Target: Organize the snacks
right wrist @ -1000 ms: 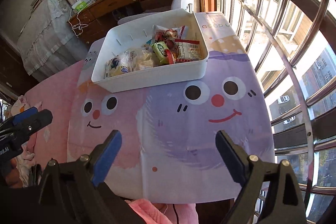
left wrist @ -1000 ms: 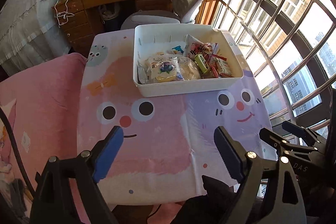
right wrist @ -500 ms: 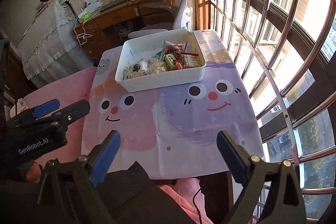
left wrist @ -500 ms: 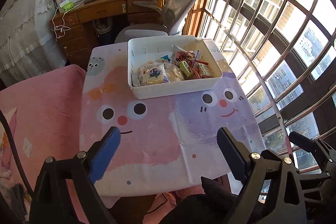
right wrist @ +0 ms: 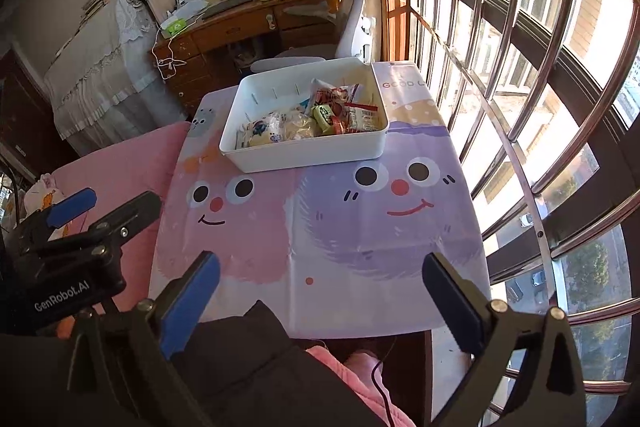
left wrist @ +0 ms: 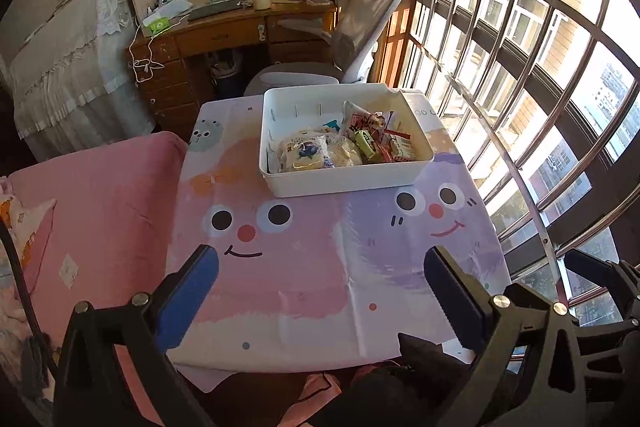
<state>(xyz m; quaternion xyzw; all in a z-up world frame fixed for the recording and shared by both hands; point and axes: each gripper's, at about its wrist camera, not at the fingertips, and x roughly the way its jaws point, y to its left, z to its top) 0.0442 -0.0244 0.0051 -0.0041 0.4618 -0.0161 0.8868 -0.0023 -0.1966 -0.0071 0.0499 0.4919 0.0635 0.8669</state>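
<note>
I count one white bin (left wrist: 348,179) at frame centre on the one counter (left wrist: 304,267), one green snack packet (left wrist: 365,143) and one blueberry bun packet (left wrist: 306,155) inside; the remaining wrappers overlap too much to count.

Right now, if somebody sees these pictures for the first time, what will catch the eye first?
First comes the white bin full of snack packets, at the far end of the table, on a tablecloth printed with big smiling cartoon faces. Both the left gripper and the right gripper hang open and hold nothing, near the table's close edge. On the right, a barred window lets strong sunlight in.
</note>
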